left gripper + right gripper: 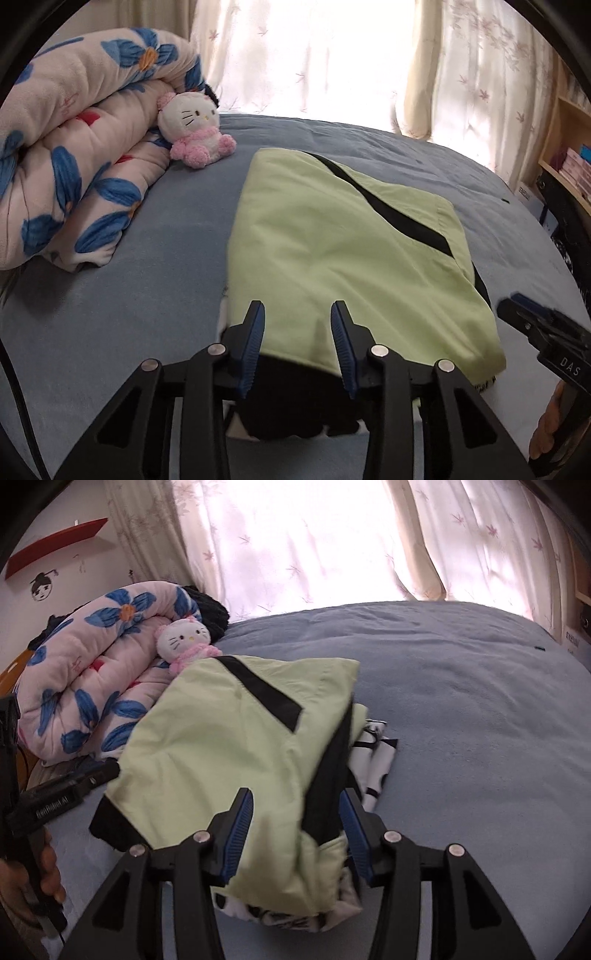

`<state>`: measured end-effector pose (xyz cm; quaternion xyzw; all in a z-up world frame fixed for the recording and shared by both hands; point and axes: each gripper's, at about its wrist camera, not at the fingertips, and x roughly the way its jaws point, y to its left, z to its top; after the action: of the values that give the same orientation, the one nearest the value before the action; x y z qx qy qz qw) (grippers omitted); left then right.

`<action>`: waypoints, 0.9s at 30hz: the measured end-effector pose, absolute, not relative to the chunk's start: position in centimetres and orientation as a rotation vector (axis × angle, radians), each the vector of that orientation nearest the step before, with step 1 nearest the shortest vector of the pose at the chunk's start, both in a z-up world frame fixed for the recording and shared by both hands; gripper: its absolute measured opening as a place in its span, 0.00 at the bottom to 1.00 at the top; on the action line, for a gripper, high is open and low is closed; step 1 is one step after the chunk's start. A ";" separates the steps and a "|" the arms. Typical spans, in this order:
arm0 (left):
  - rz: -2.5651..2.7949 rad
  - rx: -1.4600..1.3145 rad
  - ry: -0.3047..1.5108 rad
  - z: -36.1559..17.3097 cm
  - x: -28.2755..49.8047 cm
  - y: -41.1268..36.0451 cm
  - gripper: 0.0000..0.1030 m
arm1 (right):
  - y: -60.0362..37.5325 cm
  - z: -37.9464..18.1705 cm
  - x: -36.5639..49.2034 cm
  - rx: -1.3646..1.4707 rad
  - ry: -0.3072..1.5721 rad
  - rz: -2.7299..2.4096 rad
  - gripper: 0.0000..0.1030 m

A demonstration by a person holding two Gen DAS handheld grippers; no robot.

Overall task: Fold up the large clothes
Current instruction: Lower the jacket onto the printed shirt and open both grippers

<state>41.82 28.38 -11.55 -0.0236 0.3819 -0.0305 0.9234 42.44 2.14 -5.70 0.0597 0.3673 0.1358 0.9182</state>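
Note:
A light green garment with black stripes [332, 240] lies folded on the blue bed sheet [110, 314]. My left gripper [297, 306] straddles its near edge where black fabric shows; the blue pads stand apart with cloth between them and do not pinch it. My right gripper [295, 794] stands over the garment's bunched near right corner [221, 738], jaws apart around the cloth. A white-and-black patterned layer [376, 760] pokes out under that side. Each gripper shows at the edge of the other's view: the right gripper [513, 306] and the left gripper [110, 770], both hand-held.
A rolled floral quilt [74, 166] and a white-and-pink plush cat [195, 125] sit at the bed's far left, close to the garment. Pale curtains [314, 55] hang behind the bed. A wooden shelf [569, 147] stands at the right. Bare blue sheet [461, 701] spreads to the right.

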 end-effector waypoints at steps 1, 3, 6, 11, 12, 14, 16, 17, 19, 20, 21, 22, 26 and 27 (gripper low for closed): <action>-0.053 -0.018 0.776 -11.7 41.0 27.5 0.33 | 2.9 -5.6 42.1 0.106 0.743 0.288 0.43; -0.018 0.045 0.778 -12.6 40.4 26.1 0.33 | 4.0 -6.0 42.0 0.107 0.760 0.325 0.43; 0.036 0.121 0.787 -13.9 40.7 25.3 0.32 | 4.5 -7.6 42.6 0.094 0.808 0.309 0.42; 0.047 0.141 0.794 -14.8 41.3 25.7 0.32 | 3.1 -10.2 43.7 0.059 0.857 0.260 0.21; 0.046 0.142 0.794 -14.8 41.1 25.6 0.32 | 2.8 -10.2 43.7 0.073 0.853 0.271 0.21; 0.049 0.148 0.791 -14.9 41.0 25.6 0.32 | 2.9 -10.1 43.5 0.060 0.853 0.270 0.20; 0.055 0.143 0.792 -14.9 41.0 25.6 0.32 | 3.2 -10.0 43.3 0.048 0.854 0.265 0.20; 0.060 0.133 0.794 -14.7 40.9 25.6 0.32 | 3.3 -9.9 43.2 0.046 0.855 0.264 0.20; 0.064 0.098 0.795 -14.3 40.7 25.7 0.32 | 3.3 -9.6 42.8 0.052 0.858 0.265 0.20; 0.065 0.077 0.794 -14.0 40.4 25.9 0.33 | 3.2 -9.5 42.6 0.061 0.863 0.267 0.20; 0.065 0.068 0.793 -13.7 40.1 25.8 0.33 | 2.9 -9.2 42.4 0.077 0.869 0.272 0.20; 0.071 0.061 0.794 -13.3 39.7 25.8 0.34 | 2.6 -9.0 42.2 0.091 0.873 0.275 0.20; 0.084 0.028 0.823 -11.4 37.6 25.8 0.47 | 1.4 -6.7 40.3 0.116 0.869 0.286 0.20; 0.081 0.012 0.824 -10.9 37.1 25.9 0.51 | 1.0 -5.5 39.3 0.113 0.857 0.286 0.20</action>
<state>37.15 25.93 -10.88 0.0060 0.4003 0.0394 0.9155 39.33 1.01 -5.46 0.0548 0.4140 0.1381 0.8981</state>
